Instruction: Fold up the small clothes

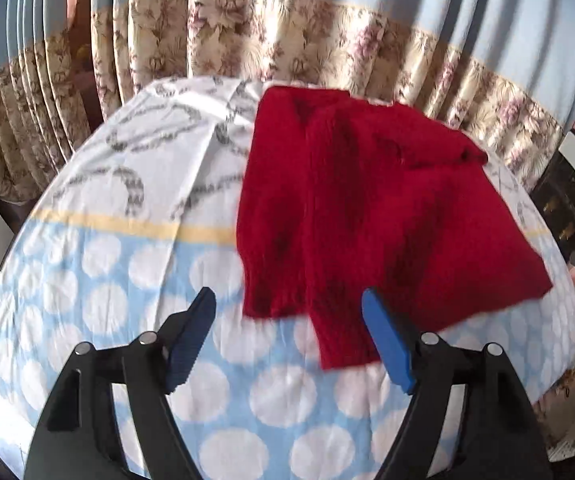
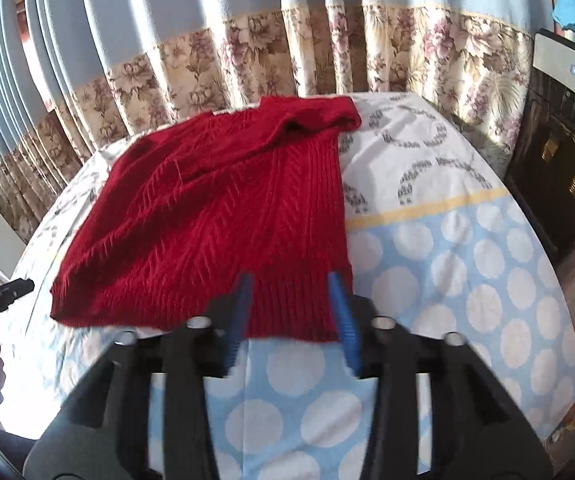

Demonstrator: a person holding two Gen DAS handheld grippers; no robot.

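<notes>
A red knitted sweater (image 1: pixel 351 208) lies flat on a cloth-covered table (image 1: pixel 135 264), with one sleeve folded over its body. It also shows in the right wrist view (image 2: pixel 215 216). My left gripper (image 1: pixel 289 300) is open and empty, just above the near hem and sleeve cuff. My right gripper (image 2: pixel 291 284) is open, its blue fingers (image 2: pixel 341 312) straddling the ribbed hem at the sweater's near right corner. The jaws have not closed on the fabric.
The tablecloth (image 2: pixel 447 264) is light blue with white dots near me and white with grey print farther away. Floral and blue curtains (image 1: pixel 287 40) hang behind the table. A dark appliance (image 2: pixel 563 152) stands at the right. The other gripper's tip (image 2: pixel 3 292) shows at the left edge.
</notes>
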